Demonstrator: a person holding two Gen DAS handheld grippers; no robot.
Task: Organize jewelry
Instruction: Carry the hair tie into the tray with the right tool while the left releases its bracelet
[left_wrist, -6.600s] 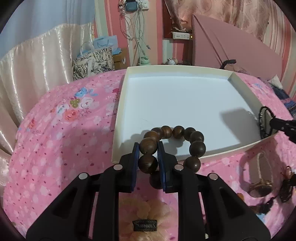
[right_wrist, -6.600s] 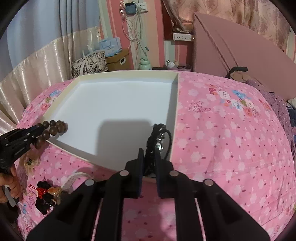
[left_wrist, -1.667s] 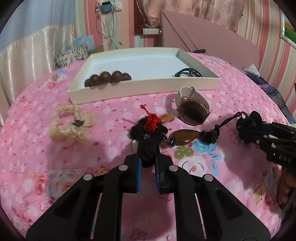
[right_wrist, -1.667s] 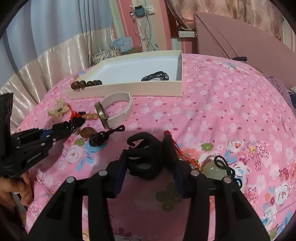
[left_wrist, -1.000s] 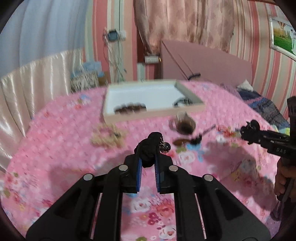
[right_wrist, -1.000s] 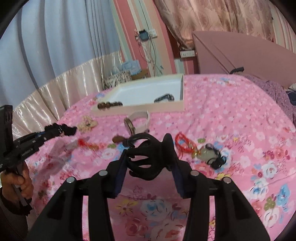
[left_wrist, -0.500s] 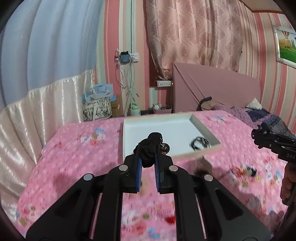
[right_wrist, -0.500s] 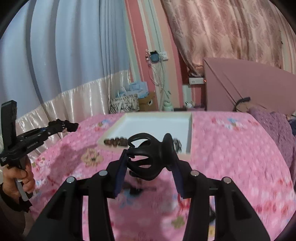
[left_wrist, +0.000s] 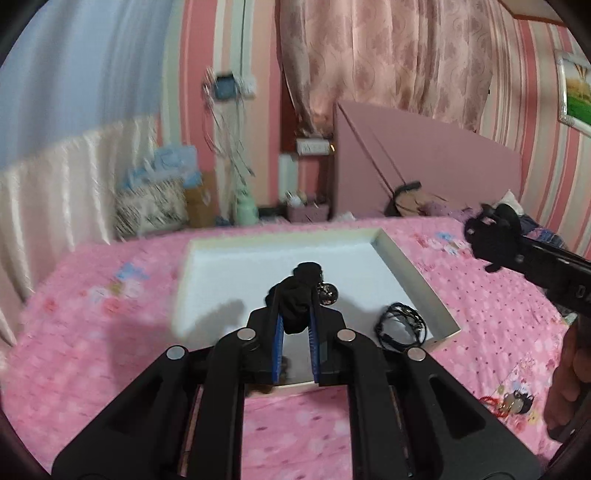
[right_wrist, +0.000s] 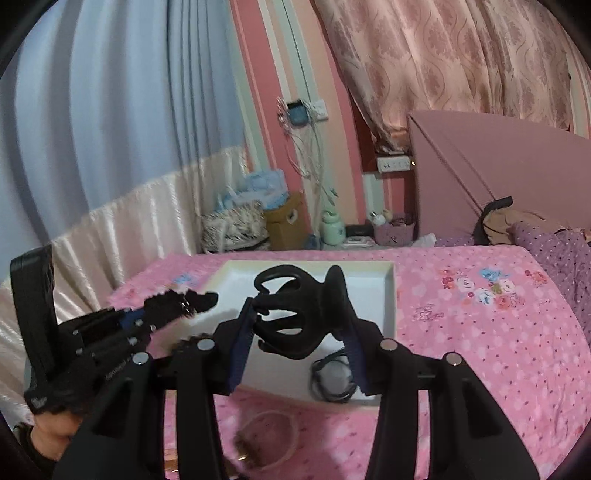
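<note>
Pink floral bedspread (left_wrist: 110, 314) carries a shallow white rectangular tray (left_wrist: 413, 273). Left tongs (left_wrist: 295, 325) clamp a black fabric scrunchie (left_wrist: 299, 295); right tongs (right_wrist: 299, 332) clamp a black plastic claw clip (right_wrist: 295, 314). Step: transport, both above the tray. Next: lower, then release inside, clear of the black cord bracelet (left_wrist: 402, 325)

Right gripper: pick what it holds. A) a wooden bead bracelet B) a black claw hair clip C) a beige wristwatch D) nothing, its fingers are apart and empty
B. In the right wrist view the right gripper is clamped on a black claw hair clip, its curved prongs showing between the fingers, above the white tray.
</note>
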